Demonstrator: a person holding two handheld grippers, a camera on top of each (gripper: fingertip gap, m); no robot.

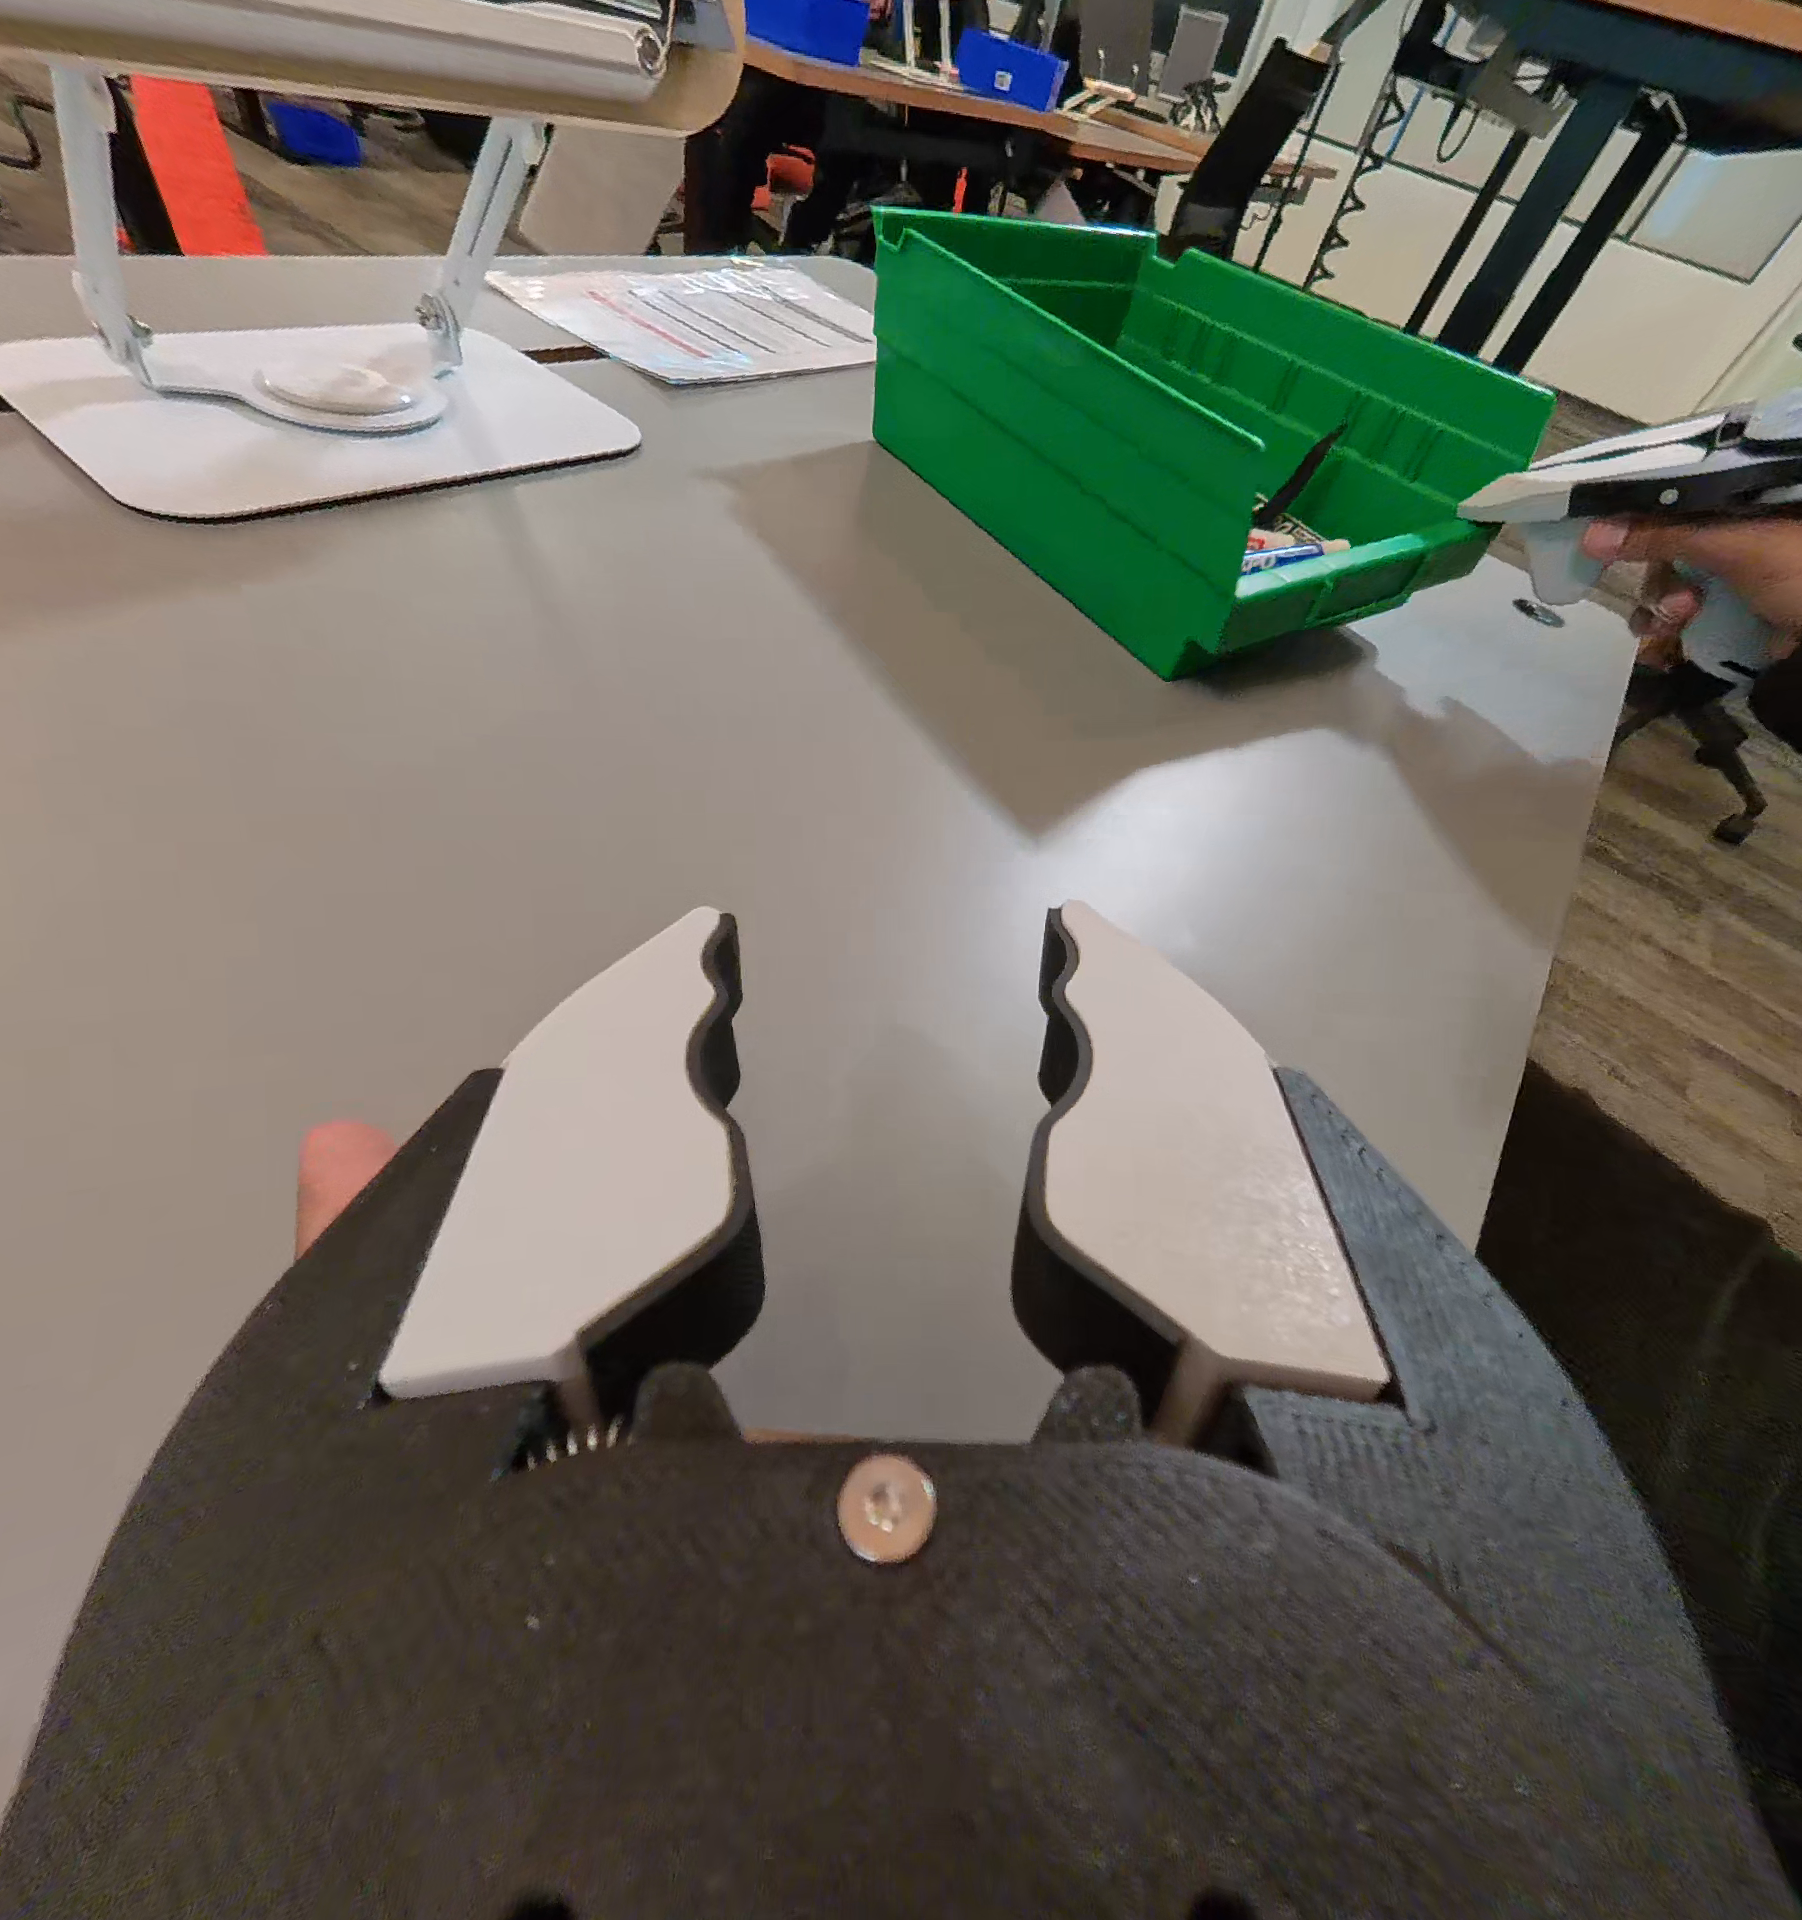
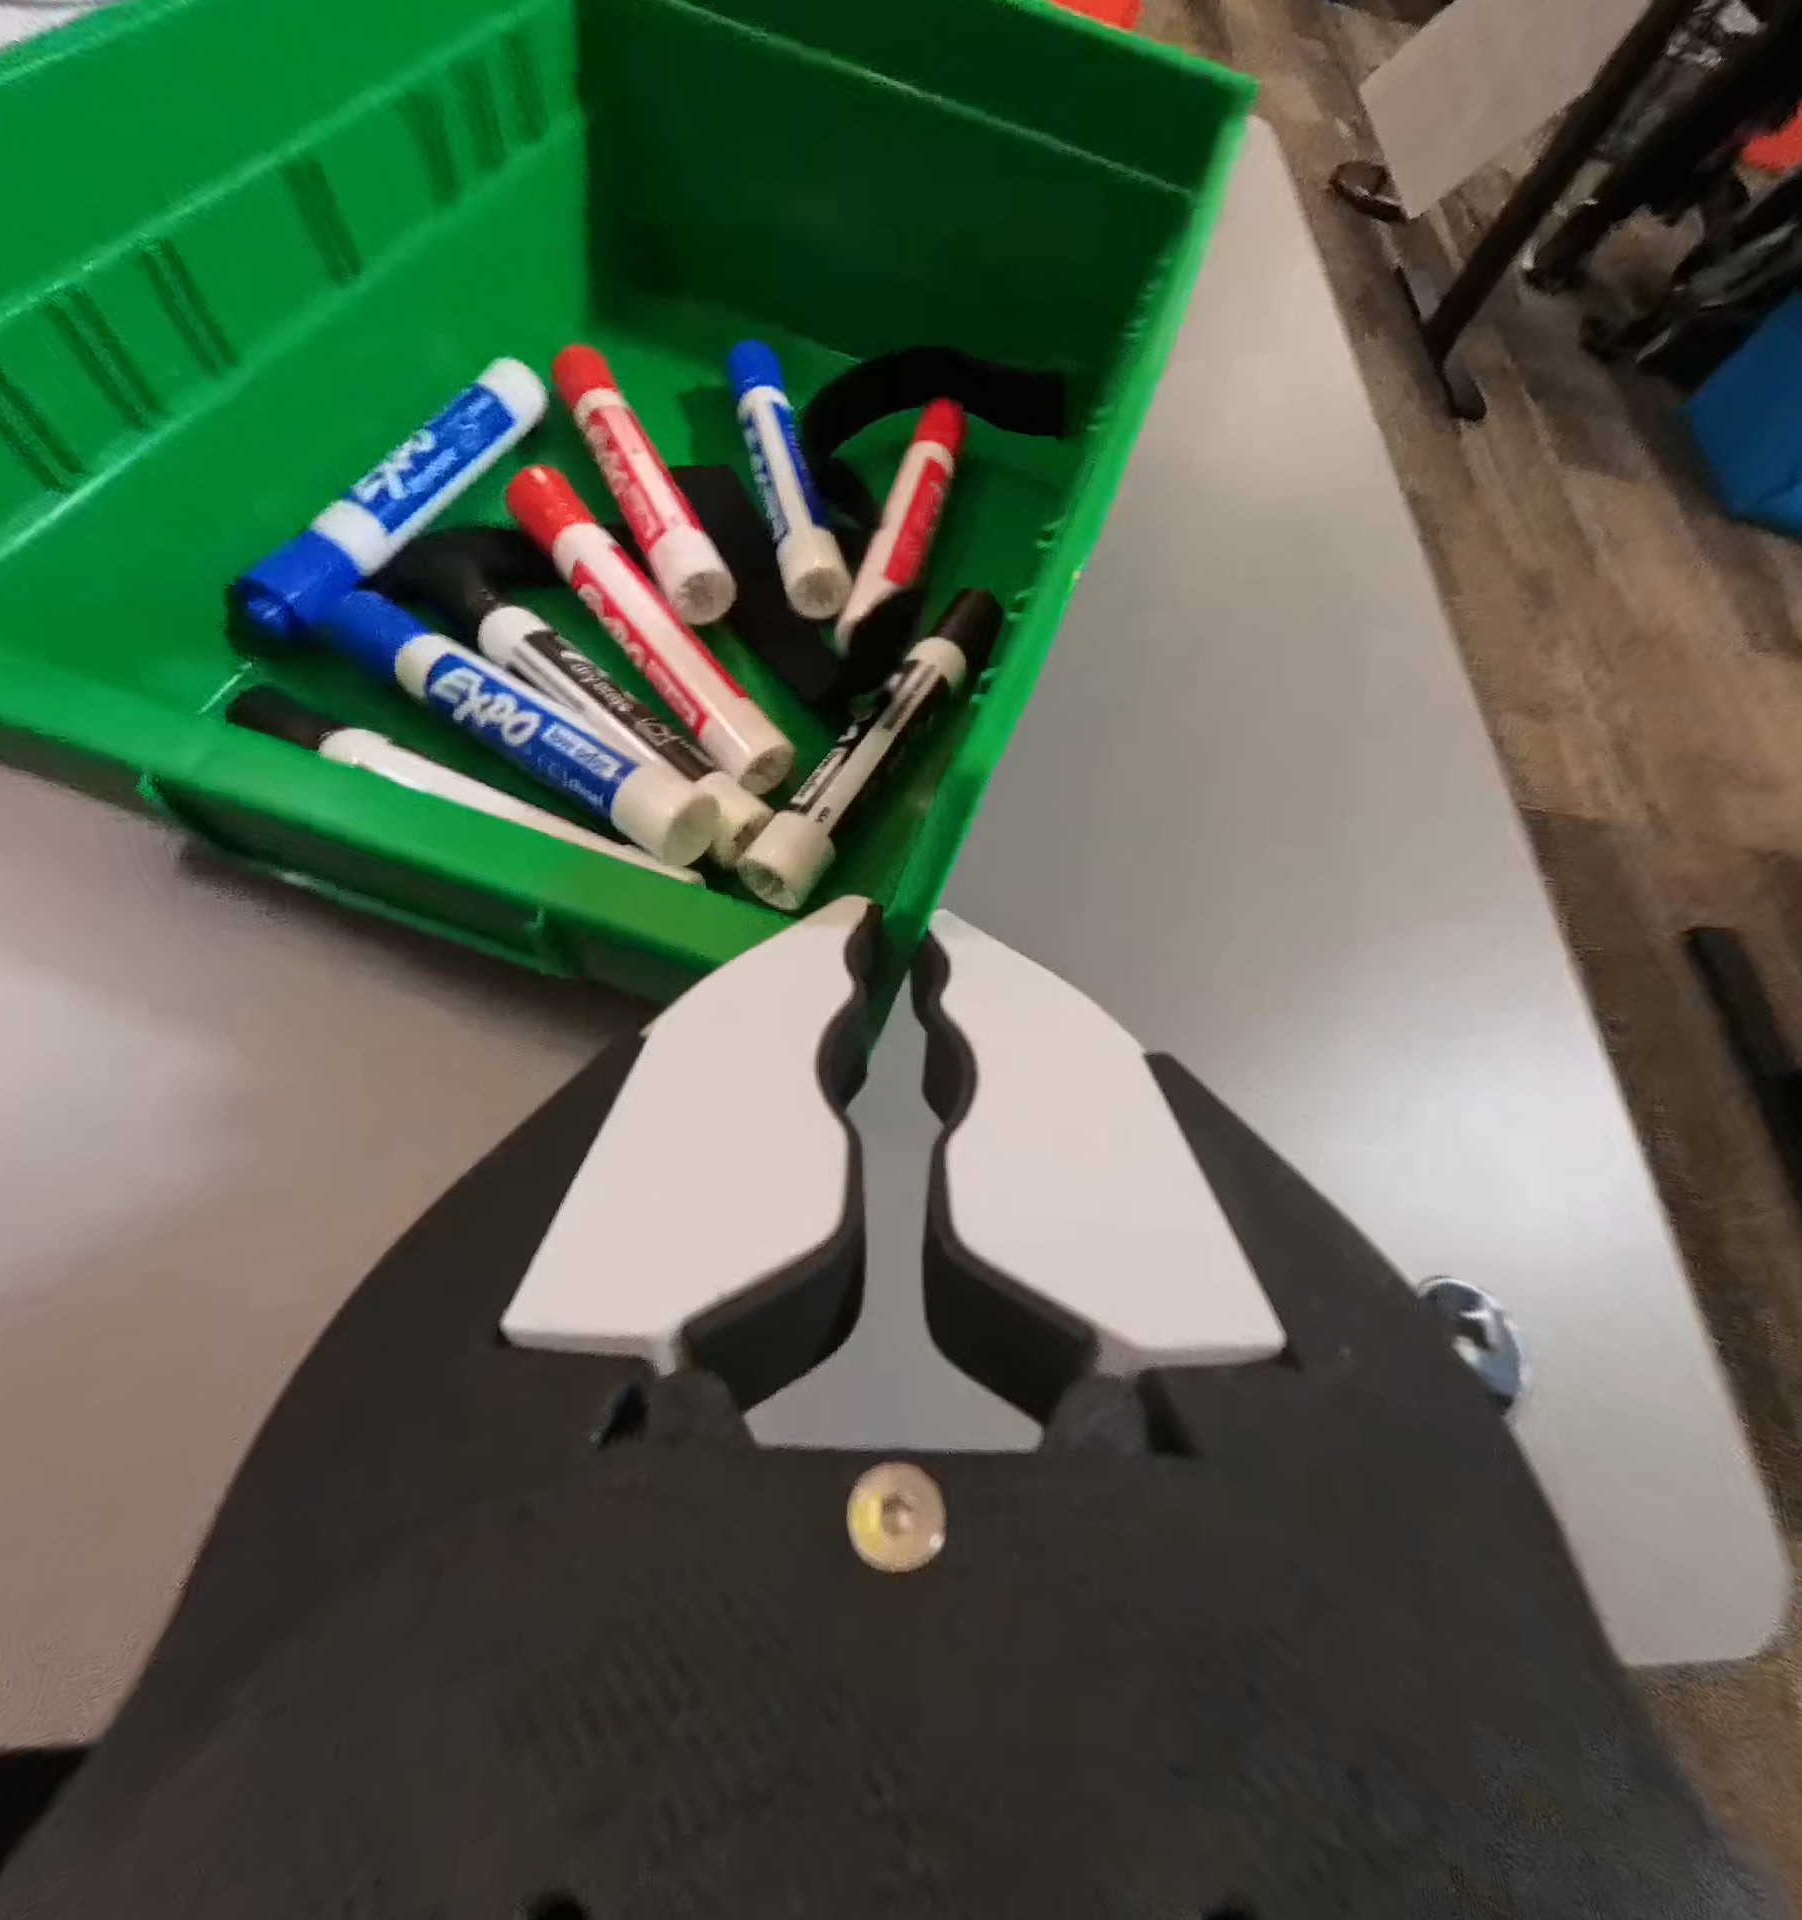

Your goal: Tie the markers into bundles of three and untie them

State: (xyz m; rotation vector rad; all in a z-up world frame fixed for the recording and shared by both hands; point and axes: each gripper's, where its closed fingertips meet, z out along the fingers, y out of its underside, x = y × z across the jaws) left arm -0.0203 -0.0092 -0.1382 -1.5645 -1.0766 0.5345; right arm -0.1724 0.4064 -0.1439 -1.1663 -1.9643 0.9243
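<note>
A green plastic bin (image 1: 1032, 416) stands on the grey table (image 1: 564, 727) at the far right. In the right wrist view the bin (image 2: 772, 156) holds several dry-erase markers, among them a blue one (image 2: 533, 727), a red one (image 2: 648, 634) and a black one (image 2: 876, 727), plus black straps (image 2: 938, 384). My right gripper (image 2: 897, 930) is nearly closed, and its tips pinch the bin's near right corner. It also shows in the left wrist view (image 1: 1489, 504), held by a hand (image 1: 1707, 561). My left gripper (image 1: 892, 920) is open and empty over bare table, well short of the bin.
A white stand (image 1: 305, 436) with a flat base sits at the far left, with a laminated sheet (image 1: 689, 317) behind it. The table's right edge runs close beside the bin, with wood floor (image 2: 1655, 727) beyond. A metal bolt (image 2: 1468, 1340) sits near that edge. The gap from one gripper's tips to the other's is roughly 45 cm.
</note>
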